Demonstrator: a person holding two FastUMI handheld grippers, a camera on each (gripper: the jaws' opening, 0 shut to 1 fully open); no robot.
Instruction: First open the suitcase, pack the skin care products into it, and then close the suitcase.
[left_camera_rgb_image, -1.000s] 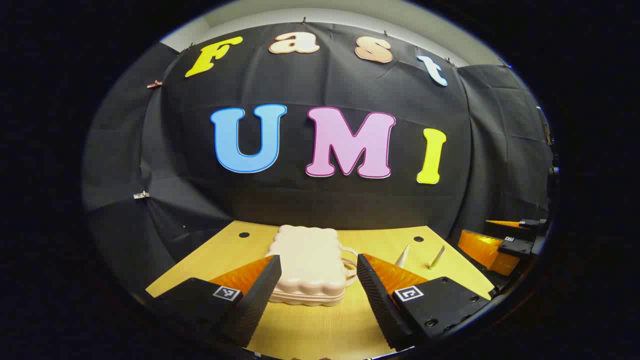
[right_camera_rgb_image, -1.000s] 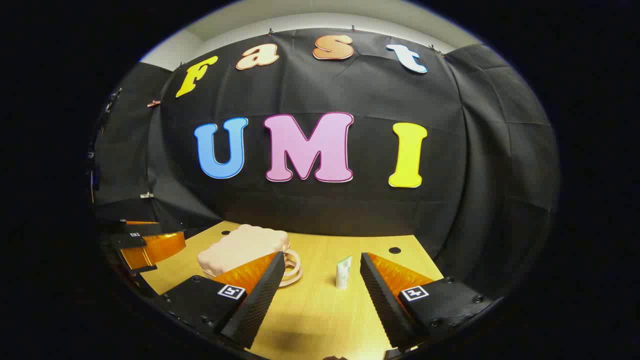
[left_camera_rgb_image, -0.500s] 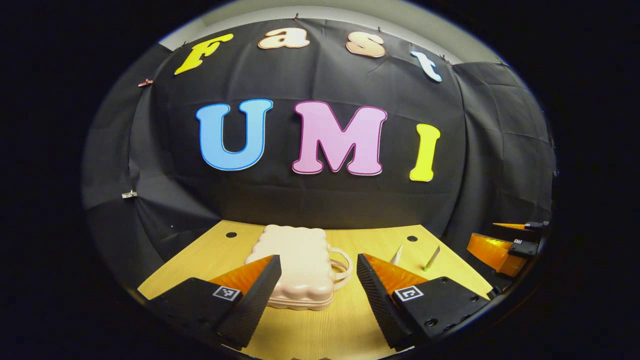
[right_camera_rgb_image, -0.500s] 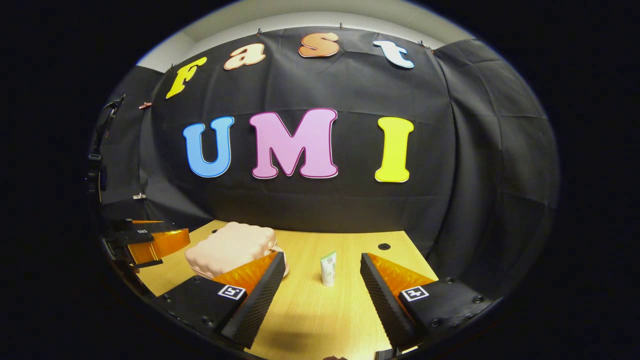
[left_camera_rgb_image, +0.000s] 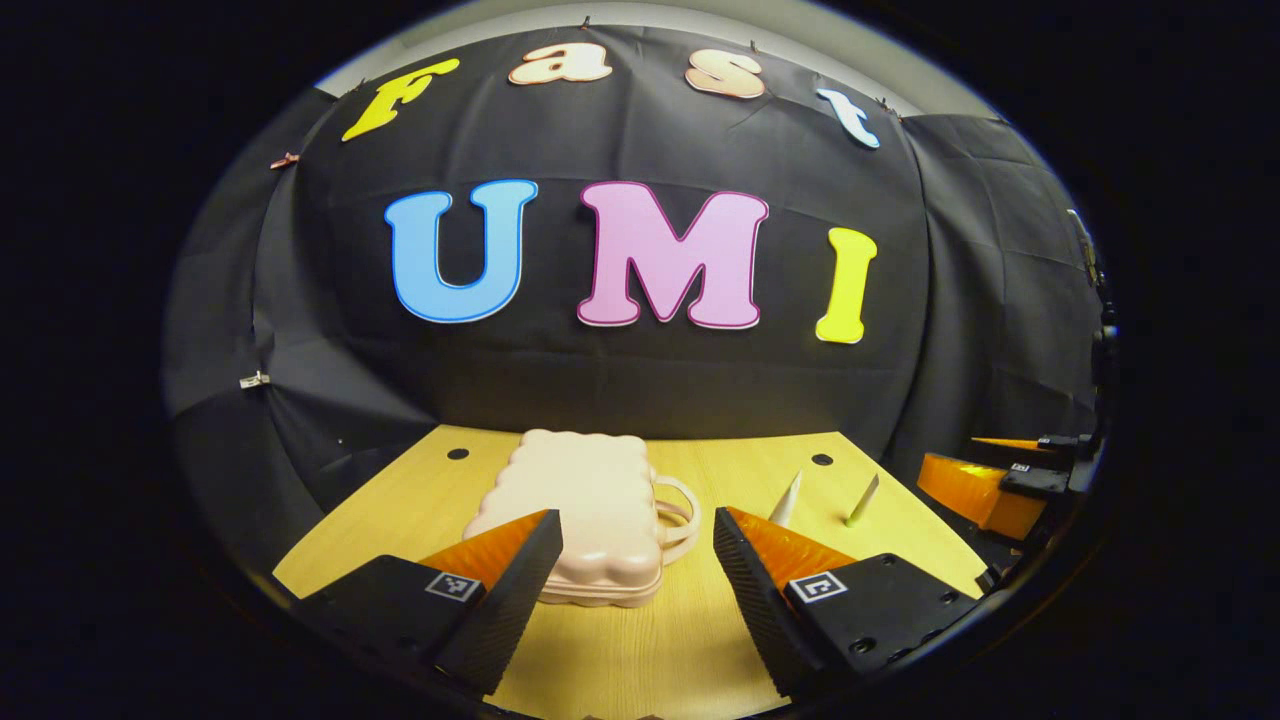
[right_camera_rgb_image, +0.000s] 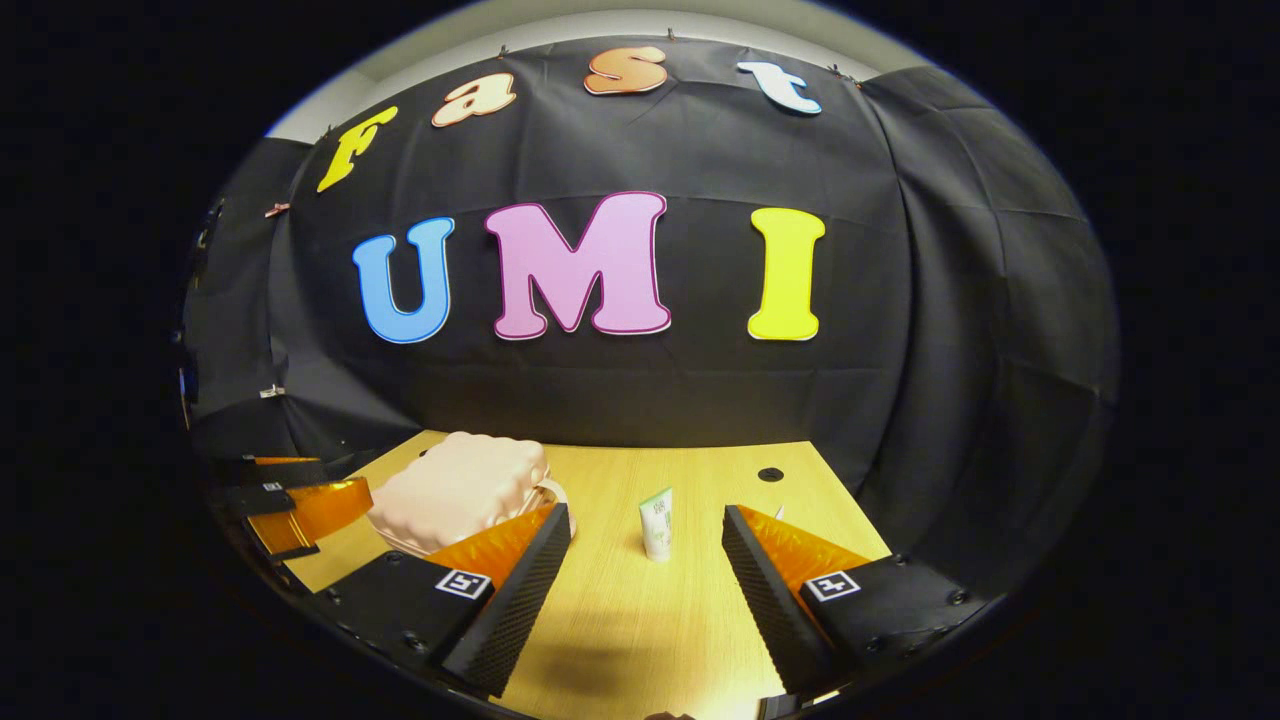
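The table (left_camera_rgb_image: 620, 660) is carrying everything. The suitcase (left_camera_rgb_image: 585, 500), pale pink with a scalloped edge, is lying flat and closed on it, handles (left_camera_rgb_image: 680, 510) facing toward the tubes' side. Two skin care tubes (left_camera_rgb_image: 787, 500) are standing to the right of the case, apart from it; in the right gripper view one tube (right_camera_rgb_image: 656, 524) is standing upright just ahead.

The left gripper (left_camera_rgb_image: 630, 560) is hovering wide open in front of the case, gripping nothing. The right gripper (right_camera_rgb_image: 645, 565) is likewise gaping wide, empty, facing the tube.

Judgement: the opening step is in hand, not yet done. The next move is calling for the lid edge or handle side to be caught and lifted.
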